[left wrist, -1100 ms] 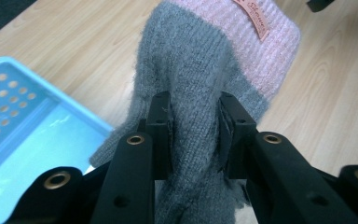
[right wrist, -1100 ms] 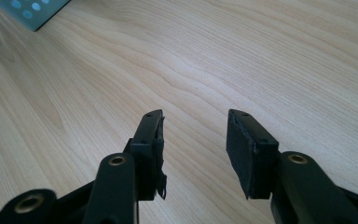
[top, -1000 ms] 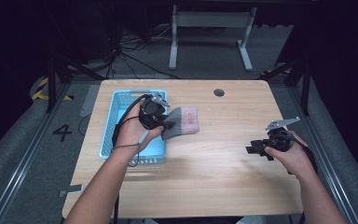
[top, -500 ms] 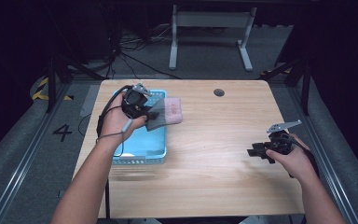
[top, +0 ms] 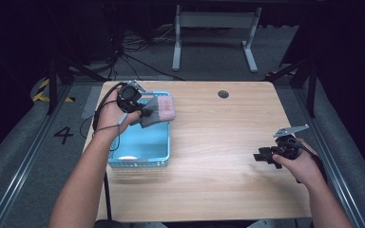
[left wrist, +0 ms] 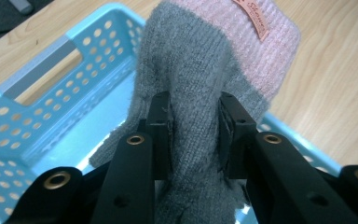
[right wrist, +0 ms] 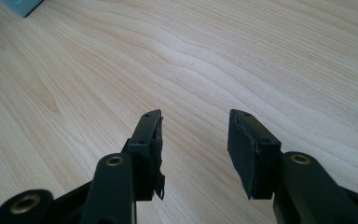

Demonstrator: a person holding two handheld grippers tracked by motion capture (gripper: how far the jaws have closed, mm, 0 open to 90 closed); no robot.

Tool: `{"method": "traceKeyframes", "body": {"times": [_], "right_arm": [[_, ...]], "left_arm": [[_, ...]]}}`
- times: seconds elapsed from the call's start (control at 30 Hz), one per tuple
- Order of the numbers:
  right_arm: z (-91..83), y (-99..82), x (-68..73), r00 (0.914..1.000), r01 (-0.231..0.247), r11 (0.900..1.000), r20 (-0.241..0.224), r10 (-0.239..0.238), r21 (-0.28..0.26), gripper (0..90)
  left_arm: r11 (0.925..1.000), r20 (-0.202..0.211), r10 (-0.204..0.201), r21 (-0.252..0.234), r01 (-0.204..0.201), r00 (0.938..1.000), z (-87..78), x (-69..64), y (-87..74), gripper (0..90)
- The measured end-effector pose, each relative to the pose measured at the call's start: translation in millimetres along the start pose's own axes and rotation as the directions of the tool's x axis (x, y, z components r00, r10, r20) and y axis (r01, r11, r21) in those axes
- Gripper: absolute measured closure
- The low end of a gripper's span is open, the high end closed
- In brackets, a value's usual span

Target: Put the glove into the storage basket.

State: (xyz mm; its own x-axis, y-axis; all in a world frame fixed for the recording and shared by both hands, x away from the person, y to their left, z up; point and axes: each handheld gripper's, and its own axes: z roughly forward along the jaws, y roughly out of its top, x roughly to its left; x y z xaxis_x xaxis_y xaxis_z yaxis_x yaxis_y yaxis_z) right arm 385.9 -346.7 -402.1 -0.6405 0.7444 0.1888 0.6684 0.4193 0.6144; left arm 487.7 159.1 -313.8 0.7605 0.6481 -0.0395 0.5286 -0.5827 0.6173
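A grey knitted glove point(left wrist: 200, 70) with a pink cuff and a small label hangs between the jaws of my left gripper point(left wrist: 195, 128), which is shut on it. From the high view the glove point(top: 159, 110) hangs over the far right corner of a light blue perforated basket point(top: 142, 145), with my left gripper point(top: 145, 111) just left of it. My right gripper point(top: 261, 156) rests low over the bare wood at the table's right side. Its pads point(right wrist: 149, 140) stand apart with nothing between them, so my right gripper point(right wrist: 193, 149) is open.
The wooden table point(top: 218, 142) has a round cable hole point(top: 223, 94) near its far edge. Something pale lies at the basket's near end point(top: 128, 157). A corner of the basket point(right wrist: 21, 5) shows at the top left of the right gripper view. Dark floor and desk legs lie beyond the table.
My left hand has carried the glove leftward and away from me, from beside the basket's right rim to over its far corner. The right hand has stayed in place.
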Motion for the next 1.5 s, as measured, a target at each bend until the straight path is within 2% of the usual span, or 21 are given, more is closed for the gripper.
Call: {"method": "traceKeyframes", "body": {"times": [0.07, 0.27, 0.5, 0.63, 0.77, 1.03, 1.2, 1.33, 1.47, 1.5], "right_arm": [[-0.3, -1.1, -0.1, 1.0000, -0.002, 1.0000, 0.002, 0.002, 0.001, 56.1], [0.3, -1.8, 0.3, 1.0000, -0.002, 1.0000, 0.008, 0.002, 0.004, 55.9], [3.5, -2.5, 1.4, 1.0000, 0.002, 0.9999, 0.000, -0.002, 0.010, 55.6], [3.6, -3.4, 1.8, 1.0000, 0.003, 0.9999, -0.002, -0.003, 0.013, 55.5], [3.5, -3.9, 2.5, 1.0000, 0.002, 0.9999, -0.001, -0.002, 0.012, 55.4], [5.4, -4.8, 3.5, 1.0000, 0.008, 0.9998, -0.004, -0.008, 0.019, 55.2], [5.1, -5.5, 4.5, 0.9999, 0.010, 0.9998, -0.004, -0.010, 0.016, 54.9], [4.9, -5.9, 4.2, 0.9999, 0.012, 0.9998, -0.006, -0.011, 0.016, 54.8], [5.6, -5.8, 4.7, 0.9999, 0.009, 0.9998, -0.007, -0.009, 0.016, 54.5], [5.7, -5.8, 4.7, 0.9999, 0.010, 0.9998, -0.007, -0.009, 0.016, 54.4]], "left_arm": [[0.9999, -0.009, -0.006, 0.012, 0.006, 0.9999, 4.7, 5.7, -1.7, 70.2], [0.9989, -0.001, -0.012, 0.045, 0.012, 0.9999, 18.6, 19.2, -5.1, 70.1], [0.9968, -0.001, -0.032, 0.073, 0.032, 0.9995, 25.2, 34.1, -13.1, 70.1], [0.9919, -0.010, -0.020, 0.125, 0.021, 0.9997, 34.6, 41.2, -18.3, 70.0], [0.9864, -0.029, -0.008, 0.164, 0.013, 0.9995, 41.8, 42.0, -19.6, 70.0], [0.9767, -0.029, 0.001, 0.214, 0.005, 0.9996, 52.7, 39.8, -18.1, 69.7], [0.9704, -0.040, -0.009, 0.241, 0.019, 0.9991, 60.2, 41.7, -18.4, 69.5], [0.9680, -0.020, -0.021, 0.250, 0.025, 0.9996, 67.5, 45.7, -21.0, 69.5], [0.9606, -0.038, -0.023, 0.276, 0.032, 0.9990, 71.0, 49.3, -24.1, 69.3], [0.9606, -0.040, -0.026, 0.276, 0.036, 0.9989, 70.9, 50.1, -25.0, 69.3]]}}
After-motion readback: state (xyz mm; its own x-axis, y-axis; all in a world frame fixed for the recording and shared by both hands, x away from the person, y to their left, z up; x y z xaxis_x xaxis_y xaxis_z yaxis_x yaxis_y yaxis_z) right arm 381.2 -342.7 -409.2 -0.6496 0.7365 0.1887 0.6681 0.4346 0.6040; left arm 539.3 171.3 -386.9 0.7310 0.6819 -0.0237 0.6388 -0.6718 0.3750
